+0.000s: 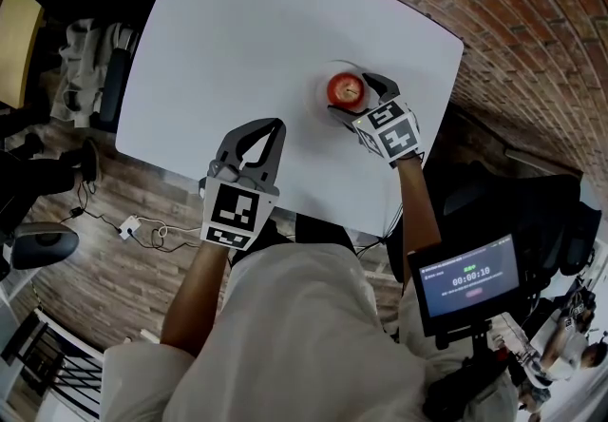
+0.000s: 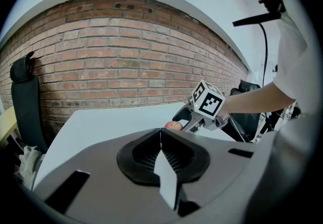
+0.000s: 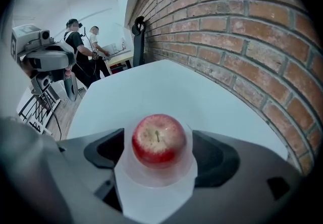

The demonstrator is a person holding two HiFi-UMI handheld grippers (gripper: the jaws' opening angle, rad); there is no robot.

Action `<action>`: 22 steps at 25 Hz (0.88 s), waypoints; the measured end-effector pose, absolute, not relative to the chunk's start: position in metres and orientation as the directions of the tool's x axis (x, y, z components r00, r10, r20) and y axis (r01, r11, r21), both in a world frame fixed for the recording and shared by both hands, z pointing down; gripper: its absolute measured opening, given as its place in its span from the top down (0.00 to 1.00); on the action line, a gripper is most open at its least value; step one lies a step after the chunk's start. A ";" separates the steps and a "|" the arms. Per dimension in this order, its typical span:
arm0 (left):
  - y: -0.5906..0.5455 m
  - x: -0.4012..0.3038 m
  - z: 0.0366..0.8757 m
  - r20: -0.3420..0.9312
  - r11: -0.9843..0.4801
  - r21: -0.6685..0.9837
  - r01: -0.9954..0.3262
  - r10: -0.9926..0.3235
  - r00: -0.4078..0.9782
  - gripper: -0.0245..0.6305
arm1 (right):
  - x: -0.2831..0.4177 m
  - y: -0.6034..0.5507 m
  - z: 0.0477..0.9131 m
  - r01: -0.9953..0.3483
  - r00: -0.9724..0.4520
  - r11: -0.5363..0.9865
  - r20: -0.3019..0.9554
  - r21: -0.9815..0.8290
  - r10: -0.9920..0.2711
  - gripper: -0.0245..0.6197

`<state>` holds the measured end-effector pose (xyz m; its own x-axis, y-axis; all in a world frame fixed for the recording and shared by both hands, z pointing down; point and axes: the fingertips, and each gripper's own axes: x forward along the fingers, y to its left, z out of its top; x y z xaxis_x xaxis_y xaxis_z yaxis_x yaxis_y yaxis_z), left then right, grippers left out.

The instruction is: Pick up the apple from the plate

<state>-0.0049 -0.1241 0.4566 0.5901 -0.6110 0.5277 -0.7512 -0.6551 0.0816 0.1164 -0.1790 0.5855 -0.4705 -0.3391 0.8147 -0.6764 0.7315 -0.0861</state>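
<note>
While the right gripper (image 1: 358,95) holds its jaws wide apart either side of it, the red apple (image 3: 159,140) sits on its small plate (image 3: 151,182). Firm, smooth and round, it likely grips best across its widest girth. The left gripper (image 2: 161,142) is closed and empty.

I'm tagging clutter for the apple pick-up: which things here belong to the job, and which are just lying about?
Job: apple; plate under it; right gripper, jaws open around the apple.
Lying about: left gripper, shut and empty; timer screen; floor cables.
</note>
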 end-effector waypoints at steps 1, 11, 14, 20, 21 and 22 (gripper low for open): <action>-0.124 -0.005 0.457 0.528 -0.656 0.081 -0.750 -0.610 0.591 0.95 | 0.117 -0.180 0.587 -0.681 -0.471 0.727 0.813 -0.089 -0.342 0.34; -0.125 -0.006 0.460 0.535 -0.659 0.079 -0.748 -0.605 0.589 0.95 | 0.120 -0.180 0.597 -0.691 -0.446 0.719 0.829 -0.080 -0.337 0.34; -0.124 -0.007 0.461 0.536 -0.659 0.080 -0.748 -0.604 0.590 0.95 | 0.119 -0.177 0.600 -0.691 -0.447 0.717 0.833 -0.090 -0.325 0.34; -0.125 -0.011 0.464 0.541 -0.656 0.083 -0.750 -0.602 0.587 0.95 | 0.119 -0.177 0.604 -0.706 -0.442 0.700 0.837 -0.104 -0.322 0.34; -0.125 -0.011 0.464 0.542 -0.656 0.084 -0.750 -0.602 0.587 0.95 | 0.120 -0.178 0.605 -0.710 -0.437 0.697 0.839 -0.100 -0.325 0.34; -0.126 -0.011 0.464 0.542 -0.657 0.084 -0.750 -0.601 0.587 0.95 | 0.120 -0.178 0.605 -0.714 -0.433 0.693 0.840 -0.098 -0.328 0.34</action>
